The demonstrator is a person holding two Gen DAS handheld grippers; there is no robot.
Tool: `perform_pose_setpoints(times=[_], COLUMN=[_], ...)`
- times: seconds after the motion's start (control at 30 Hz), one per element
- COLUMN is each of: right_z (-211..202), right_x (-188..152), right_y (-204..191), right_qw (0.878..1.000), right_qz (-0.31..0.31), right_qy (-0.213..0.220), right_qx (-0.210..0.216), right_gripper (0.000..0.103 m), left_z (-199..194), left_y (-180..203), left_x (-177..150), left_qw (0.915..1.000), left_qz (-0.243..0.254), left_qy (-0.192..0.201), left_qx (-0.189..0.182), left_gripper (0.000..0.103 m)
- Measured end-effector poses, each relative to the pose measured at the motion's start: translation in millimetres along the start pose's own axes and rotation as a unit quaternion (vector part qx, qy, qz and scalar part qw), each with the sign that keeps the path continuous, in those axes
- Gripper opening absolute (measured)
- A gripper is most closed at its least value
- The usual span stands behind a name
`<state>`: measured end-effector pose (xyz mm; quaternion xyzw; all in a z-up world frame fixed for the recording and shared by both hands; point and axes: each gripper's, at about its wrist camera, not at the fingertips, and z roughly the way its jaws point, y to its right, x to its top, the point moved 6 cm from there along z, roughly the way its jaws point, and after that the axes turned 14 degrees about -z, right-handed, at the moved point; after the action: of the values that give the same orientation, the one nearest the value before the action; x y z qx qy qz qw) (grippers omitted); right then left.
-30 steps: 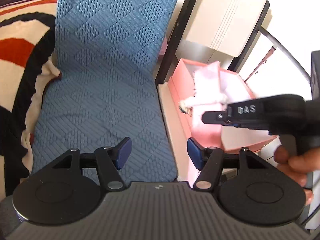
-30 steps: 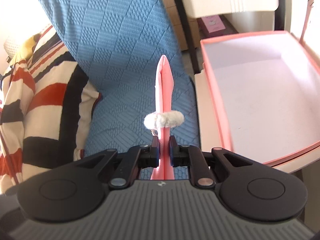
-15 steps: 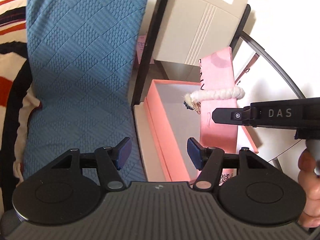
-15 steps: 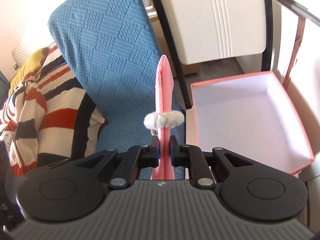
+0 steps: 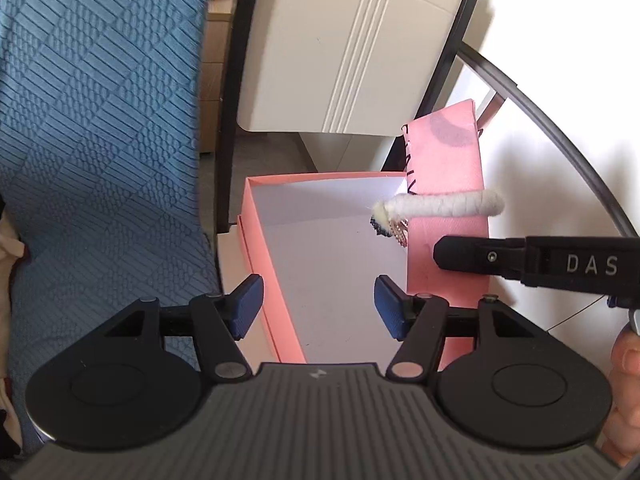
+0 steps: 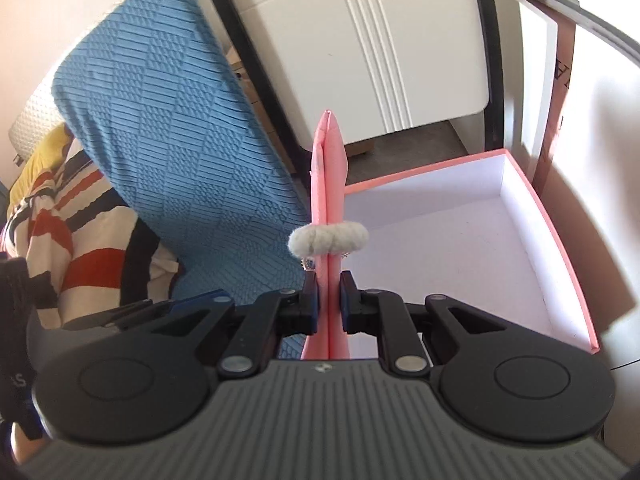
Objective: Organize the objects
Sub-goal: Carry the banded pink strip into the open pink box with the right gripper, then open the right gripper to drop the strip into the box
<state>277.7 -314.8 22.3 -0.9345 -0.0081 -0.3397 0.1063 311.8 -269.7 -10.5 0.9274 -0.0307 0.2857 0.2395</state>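
Observation:
My right gripper (image 6: 328, 304) is shut on a flat pink card packet (image 6: 330, 184) that stands upright, with a white rope loop (image 6: 328, 238) wrapped around it. In the left wrist view the same pink card packet (image 5: 444, 184) and its white rope loop (image 5: 440, 205) hang at the right, above the far right side of an open pink box (image 5: 264, 264) with a white inside. That pink box (image 6: 560, 240) lies to the right of the packet in the right wrist view. My left gripper (image 5: 318, 304) is open above the box with nothing between its blue pads.
A blue textured cushion (image 5: 100, 140) leans at the left beside the box, with a striped blanket (image 6: 60, 240) past it. A white panel (image 5: 348, 48) in a black frame stands behind the box. A black curved rail (image 5: 560, 128) runs along the right. A person's fingers (image 5: 624, 360) show at the right edge.
Both grippers rose and shifted toward the box, so the blue cushion slid left in both views. The pink packet stays in the right gripper, now over the box's far right side.

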Motion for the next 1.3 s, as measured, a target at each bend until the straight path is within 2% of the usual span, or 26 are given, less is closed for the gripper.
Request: perform_pose_setpoints(times=[0.37, 0.67, 0.87, 0.9, 1.13, 1.2, 1.23, 1.27, 1.3], right_z=[76.2, 141.7, 178.3, 182.6, 192.6, 190.1, 186.9, 182.8, 177.6], right_x=[-29.7, -57.8, -75.7, -78.7, -87.0, -86.0, -84.5, -82.7, -81.0], right_y=[66.3, 112.1, 131.7, 134.0, 136.3, 134.7, 133.5, 131.9, 130.1], right_qw=[0.997, 0.992, 0.987, 0.986, 0.982, 0.981, 0.982, 0.982, 0.982], right_qz=[0.051, 0.08, 0.099, 0.105, 0.12, 0.12, 0.12, 0.118, 0.118], right_qy=[-0.046, -0.087, -0.114, -0.118, -0.129, -0.135, -0.134, -0.131, -0.127], right_qx=[-0.022, -0.042, -0.055, -0.056, -0.061, -0.064, -0.065, -0.066, -0.07], right_gripper=[0.015, 0.015, 0.015, 0.015, 0.019, 0.026, 0.034, 0.048, 0.055], left_z=[95.2, 170.4, 194.5, 196.0, 195.7, 191.3, 187.7, 182.9, 177.7], left_y=[4.3, 7.2, 8.6, 9.1, 7.9, 6.9, 6.0, 5.7, 5.8], left_x=[1.4, -9.4, -9.5, -10.9, -7.4, -3.8, -1.6, 0.9, 3.5], left_qw=[0.9981, 0.9926, 0.9912, 0.9887, 0.988, 0.9886, 0.9891, 0.9897, 0.9903], left_qz=[0.002, 0.029, 0.031, 0.041, 0.045, 0.042, 0.039, 0.037, 0.035], left_qy=[-0.062, -0.117, -0.128, -0.144, -0.148, -0.144, -0.141, -0.138, -0.134], left_qx=[0.001, 0.016, 0.013, 0.012, 0.008, 0.009, 0.008, 0.006, 0.003], left_gripper=[0.067, 0.067, 0.067, 0.067, 0.067, 0.067, 0.067, 0.067, 0.067])
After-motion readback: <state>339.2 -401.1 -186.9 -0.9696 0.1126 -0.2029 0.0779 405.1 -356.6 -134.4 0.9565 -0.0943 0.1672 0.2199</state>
